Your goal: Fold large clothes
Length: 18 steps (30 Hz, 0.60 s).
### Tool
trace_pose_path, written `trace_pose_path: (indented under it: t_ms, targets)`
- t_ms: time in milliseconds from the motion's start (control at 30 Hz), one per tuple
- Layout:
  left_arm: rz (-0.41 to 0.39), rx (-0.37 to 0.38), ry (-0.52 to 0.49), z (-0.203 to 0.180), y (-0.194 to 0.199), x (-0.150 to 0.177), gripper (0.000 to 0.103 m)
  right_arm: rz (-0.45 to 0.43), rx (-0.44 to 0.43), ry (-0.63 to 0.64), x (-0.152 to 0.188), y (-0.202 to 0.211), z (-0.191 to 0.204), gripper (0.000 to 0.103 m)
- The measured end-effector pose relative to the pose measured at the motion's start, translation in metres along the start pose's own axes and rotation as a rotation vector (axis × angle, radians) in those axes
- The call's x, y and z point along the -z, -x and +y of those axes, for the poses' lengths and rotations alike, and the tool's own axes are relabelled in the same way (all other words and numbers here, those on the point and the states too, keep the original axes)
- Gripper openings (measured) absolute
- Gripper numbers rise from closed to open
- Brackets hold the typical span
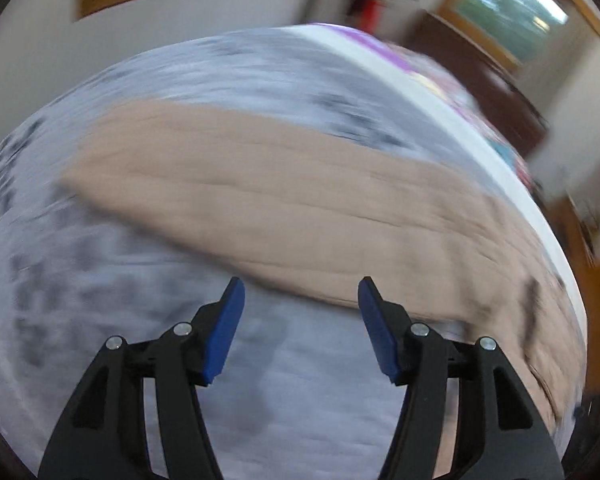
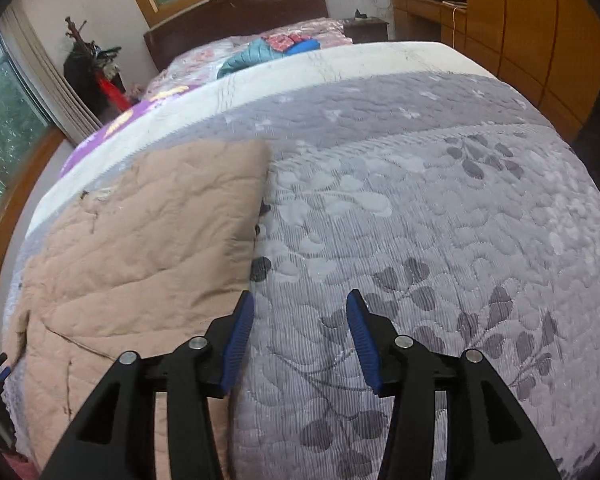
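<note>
A tan quilted garment lies folded flat on the grey leaf-patterned bedspread. In the right wrist view it fills the left half, its straight right edge running down toward my right gripper. That gripper is open above the bedspread with nothing between its blue pads; its left pad hangs just beside the garment's edge. The left wrist view is motion-blurred: the tan garment stretches as a long band across the bedspread. My left gripper is open and holds nothing, hovering at the band's near edge.
A white and purple sheet strip borders the bedspread's far side. Beyond it lie a pink floral bed with a teal bundle and a dark headboard. Wooden wardrobes stand right, windows left.
</note>
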<state>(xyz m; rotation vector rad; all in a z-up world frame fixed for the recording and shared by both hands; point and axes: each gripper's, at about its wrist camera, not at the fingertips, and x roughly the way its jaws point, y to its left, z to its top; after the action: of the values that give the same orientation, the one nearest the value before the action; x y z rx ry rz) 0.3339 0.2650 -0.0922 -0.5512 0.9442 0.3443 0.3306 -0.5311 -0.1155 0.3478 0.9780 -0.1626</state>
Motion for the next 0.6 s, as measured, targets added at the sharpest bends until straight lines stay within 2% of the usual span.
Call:
trace_pose_path:
  t_ms: [67, 167, 267, 500, 600]
  targets:
    - [-0.005, -0.011, 0.088, 0.034, -0.003, -0.008, 0.059, 0.016, 0.011, 0.004, 0.001, -0.007, 0.001, 0.049]
    - [-0.007, 0.044, 0.205, 0.066, -0.011, -0.021, 0.059, 0.043, 0.012, -0.002, 0.005, -0.017, 0.000, 0.049]
    - [-0.022, 0.077, 0.262, 0.081, -0.020, -0.034, 0.059, 0.057, 0.013, -0.011, 0.006, -0.024, -0.003, 0.049]
    - [-0.060, 0.099, 0.322, 0.091, -0.039, -0.053, 0.056, 0.072, 0.016, -0.020, 0.008, -0.034, -0.009, 0.049]
    - [-0.071, 0.055, 0.322, 0.095, -0.043, -0.056, 0.039, 0.072, 0.021, -0.014, 0.008, -0.037, -0.009, 0.049]
